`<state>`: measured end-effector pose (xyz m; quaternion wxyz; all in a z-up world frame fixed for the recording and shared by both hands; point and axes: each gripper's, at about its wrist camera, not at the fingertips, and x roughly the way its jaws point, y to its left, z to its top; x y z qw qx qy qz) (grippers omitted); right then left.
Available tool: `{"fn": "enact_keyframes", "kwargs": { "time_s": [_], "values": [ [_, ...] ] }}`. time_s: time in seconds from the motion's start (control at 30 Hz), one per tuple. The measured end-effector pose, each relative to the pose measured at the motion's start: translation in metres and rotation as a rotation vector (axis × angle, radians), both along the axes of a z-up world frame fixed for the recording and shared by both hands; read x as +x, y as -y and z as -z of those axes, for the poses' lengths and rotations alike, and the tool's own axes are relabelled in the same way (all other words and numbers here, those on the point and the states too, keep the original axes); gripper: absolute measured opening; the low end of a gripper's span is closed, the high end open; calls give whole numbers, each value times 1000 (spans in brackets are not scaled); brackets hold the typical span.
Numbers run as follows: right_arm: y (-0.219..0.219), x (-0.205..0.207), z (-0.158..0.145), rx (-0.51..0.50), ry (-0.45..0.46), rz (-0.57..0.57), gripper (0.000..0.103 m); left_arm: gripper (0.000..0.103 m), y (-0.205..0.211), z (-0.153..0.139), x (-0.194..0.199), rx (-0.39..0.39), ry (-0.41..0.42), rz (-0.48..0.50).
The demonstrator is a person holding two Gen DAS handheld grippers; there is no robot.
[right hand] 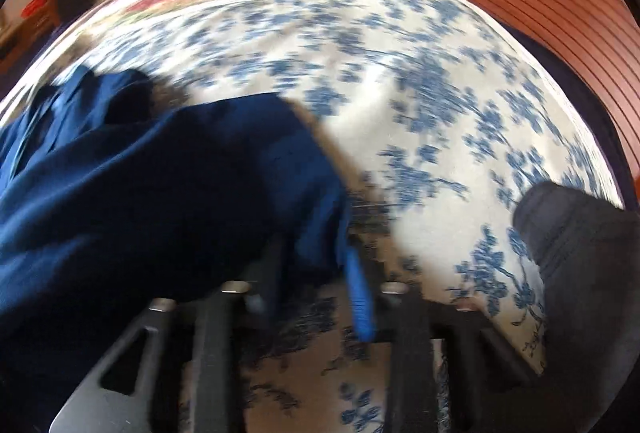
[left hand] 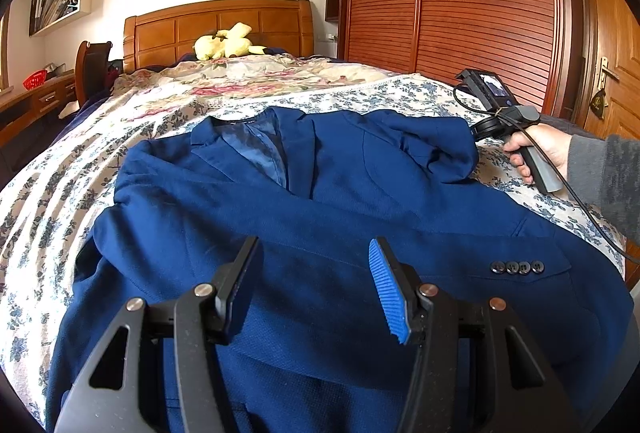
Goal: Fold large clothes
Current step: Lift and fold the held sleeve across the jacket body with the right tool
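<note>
A dark blue suit jacket (left hand: 320,185) lies face up on the flowered bedspread (left hand: 60,193), collar toward the headboard and cuff buttons (left hand: 516,267) at the right. My left gripper (left hand: 314,249) hovers open just above its lower front, with nothing between the fingers. At the jacket's far right shoulder a hand (left hand: 540,149) holds my right gripper (left hand: 480,131), whose tips are hidden by the cloth. The right wrist view is blurred. In it a fold of the jacket (right hand: 140,193) fills the gap of the right gripper (right hand: 316,265), beside its blue pad (right hand: 360,297).
A yellow plush toy (left hand: 228,43) sits by the wooden headboard (left hand: 216,29). A slatted wardrobe (left hand: 460,13) and a door stand to the right, a desk (left hand: 40,97) to the left. A cable (left hand: 580,205) trails from the right gripper. A grey sleeve (right hand: 580,253) crosses the bedspread (right hand: 400,93).
</note>
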<state>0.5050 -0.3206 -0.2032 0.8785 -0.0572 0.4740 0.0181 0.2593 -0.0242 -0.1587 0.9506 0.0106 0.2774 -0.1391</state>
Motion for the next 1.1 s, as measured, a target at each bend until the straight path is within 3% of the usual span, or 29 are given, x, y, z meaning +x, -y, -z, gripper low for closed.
{"fn": "enact_keyframes", "kwargs": {
  "time_s": [0.13, 0.5, 0.73, 1.1],
  "values": [
    [-26, -18, -22, -78, 99, -66, 9, 54, -1, 1, 1, 9, -19, -13],
    [-102, -85, -138, -30, 303, -241, 8, 54, -23, -22, -32, -9, -34, -43],
    [-158, -133, -192, 17, 397, -379, 8, 54, -47, -47, -62, -21, -4, -90],
    [-213, -199, -211, 111, 419, -534, 8, 54, -66, -69, -100, 0, 39, -135]
  ]
}}
